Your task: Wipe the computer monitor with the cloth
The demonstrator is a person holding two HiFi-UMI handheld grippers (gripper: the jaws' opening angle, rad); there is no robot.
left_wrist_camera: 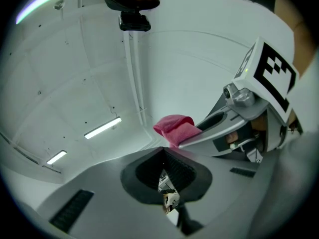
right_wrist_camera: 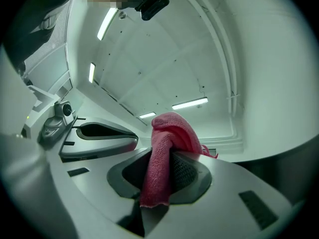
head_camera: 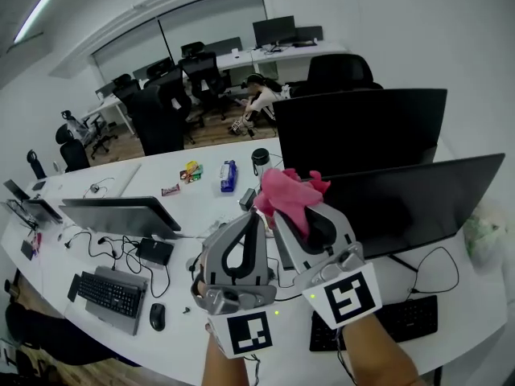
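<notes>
Both grippers are held up over the desk with their jaws pointing up and away. My right gripper [head_camera: 306, 211] is shut on a pink cloth [head_camera: 288, 193], which bunches above its tips and hangs down between the jaws [right_wrist_camera: 160, 158]. The left gripper [head_camera: 256, 215] stands close beside it on the left, shut with nothing in it. Two dark computer monitors lie beyond the right gripper, one further back [head_camera: 362, 127] and one nearer [head_camera: 414, 199]. In the left gripper view the cloth [left_wrist_camera: 174, 128] and the right gripper [left_wrist_camera: 234, 116] show against the ceiling.
A tilted grey monitor [head_camera: 121, 214], a black keyboard [head_camera: 109, 292] and a mouse [head_camera: 157, 316] lie on the white desk [head_camera: 96, 256] at the left. Another keyboard [head_camera: 406, 320] sits under the near monitor. Small packets [head_camera: 228, 175] and a cup [head_camera: 259, 159] are mid-desk. Office chairs and a seated person [head_camera: 261, 99] are behind.
</notes>
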